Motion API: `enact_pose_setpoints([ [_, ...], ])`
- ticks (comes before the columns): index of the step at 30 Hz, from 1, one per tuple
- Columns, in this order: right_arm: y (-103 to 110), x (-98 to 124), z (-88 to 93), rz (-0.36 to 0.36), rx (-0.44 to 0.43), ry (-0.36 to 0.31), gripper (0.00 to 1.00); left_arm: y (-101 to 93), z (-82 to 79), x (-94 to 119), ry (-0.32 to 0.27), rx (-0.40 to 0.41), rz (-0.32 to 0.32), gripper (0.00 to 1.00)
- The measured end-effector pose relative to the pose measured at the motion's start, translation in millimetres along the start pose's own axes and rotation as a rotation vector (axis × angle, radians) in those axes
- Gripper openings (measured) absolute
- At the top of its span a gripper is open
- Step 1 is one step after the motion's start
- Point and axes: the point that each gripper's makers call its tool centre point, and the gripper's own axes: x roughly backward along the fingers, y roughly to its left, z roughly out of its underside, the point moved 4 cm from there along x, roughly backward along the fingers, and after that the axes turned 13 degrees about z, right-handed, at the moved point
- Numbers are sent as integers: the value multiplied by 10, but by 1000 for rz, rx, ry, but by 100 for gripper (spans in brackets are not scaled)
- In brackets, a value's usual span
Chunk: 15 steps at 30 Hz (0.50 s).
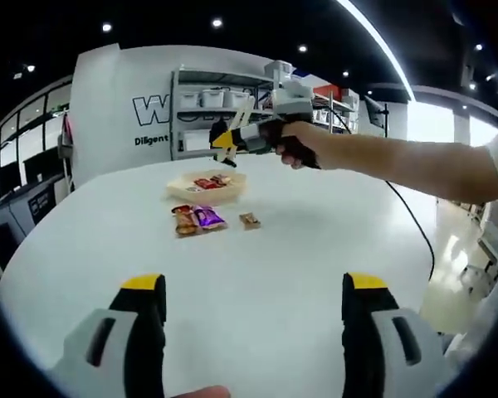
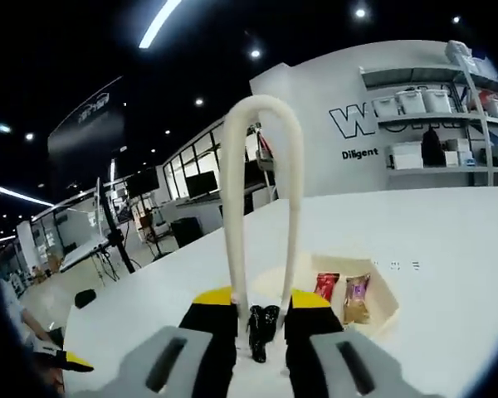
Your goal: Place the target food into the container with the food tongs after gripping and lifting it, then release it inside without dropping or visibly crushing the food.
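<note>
My right gripper [image 2: 261, 300] is shut on cream food tongs [image 2: 232, 207], whose bent loop rises up the middle of the right gripper view. I see no food in the tongs. Below them lies the beige container [image 2: 388, 288] with a red packet [image 2: 325, 284] and a brown packet [image 2: 357, 299] inside. In the left gripper view a hand holds the right gripper [image 1: 224, 143] and tongs [image 1: 241, 116] just above the container [image 1: 183, 192]. Two wrapped snacks [image 1: 197, 219] and a small brown one [image 1: 249, 220] lie on the table in front of it. My left gripper [image 1: 253, 286] stands open, low and well short of them.
Everything rests on a large round white table [image 1: 315, 249] with bare surface all around the snacks. The person's forearm [image 1: 415, 166] reaches in from the right. Shelving with bins [image 1: 224, 99] and a white wall stand beyond the far edge.
</note>
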Motion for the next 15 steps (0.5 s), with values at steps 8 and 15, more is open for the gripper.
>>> enact_pose_setpoints([
  [8, -8, -406, 231, 54, 22, 59, 14, 44, -16, -69, 4, -6, 19, 88],
  [15, -35, -478, 388, 81, 58, 104, 15, 100, 12, -120, 7, -5, 28, 88],
])
